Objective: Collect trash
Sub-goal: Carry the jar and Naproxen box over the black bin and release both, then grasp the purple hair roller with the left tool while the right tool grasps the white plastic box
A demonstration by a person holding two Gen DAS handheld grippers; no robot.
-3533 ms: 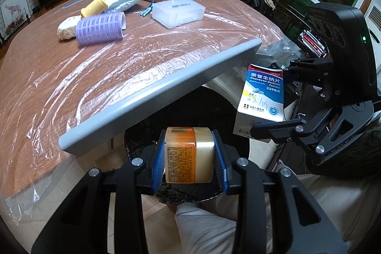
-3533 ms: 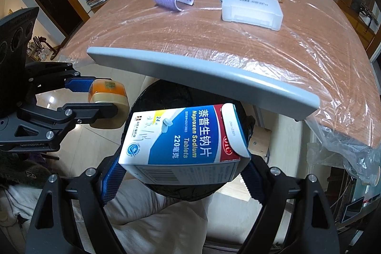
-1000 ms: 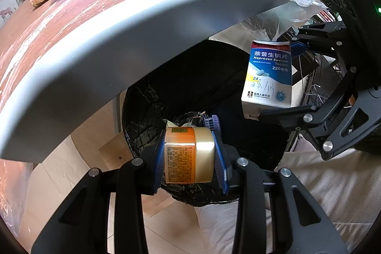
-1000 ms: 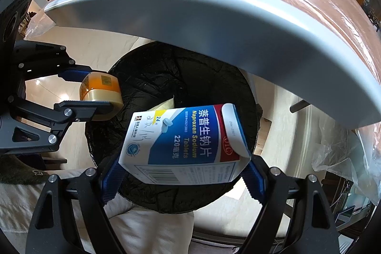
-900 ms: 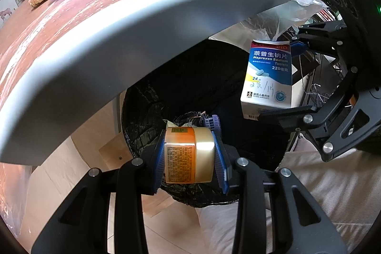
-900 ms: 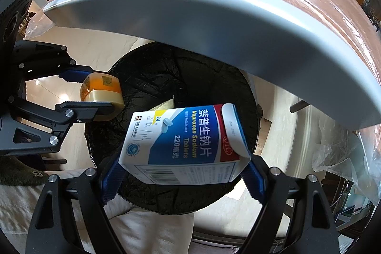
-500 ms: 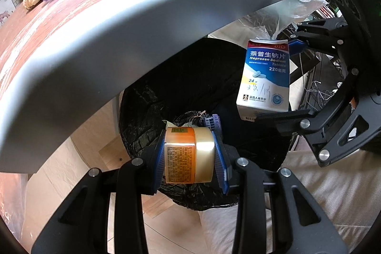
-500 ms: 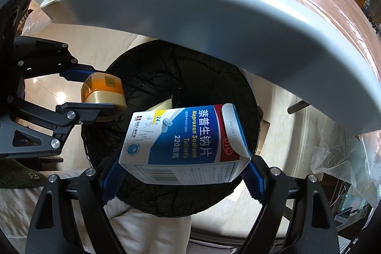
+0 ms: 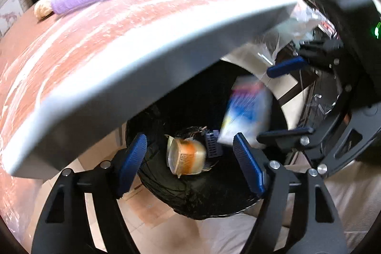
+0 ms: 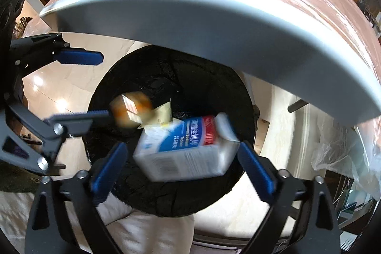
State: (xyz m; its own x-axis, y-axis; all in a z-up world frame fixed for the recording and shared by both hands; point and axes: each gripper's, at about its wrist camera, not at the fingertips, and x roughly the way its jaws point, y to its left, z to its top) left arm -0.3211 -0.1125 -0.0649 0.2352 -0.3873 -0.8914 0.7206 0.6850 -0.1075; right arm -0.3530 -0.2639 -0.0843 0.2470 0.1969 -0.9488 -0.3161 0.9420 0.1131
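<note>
Trash bin (image 10: 166,201), black-lined and round, sat just below the table (image 9: 142,16) edge. We had both claws spread wide above its mouth: left claw (image 9: 190,163) empty, the glossy orange-lidded tub (image 9: 187,156) tumbling in; right claw (image 10: 182,173) empty, the stiff cardboard tablet box (image 10: 188,154) blurred mid-drop. Releasing over the centre looked wise.
</note>
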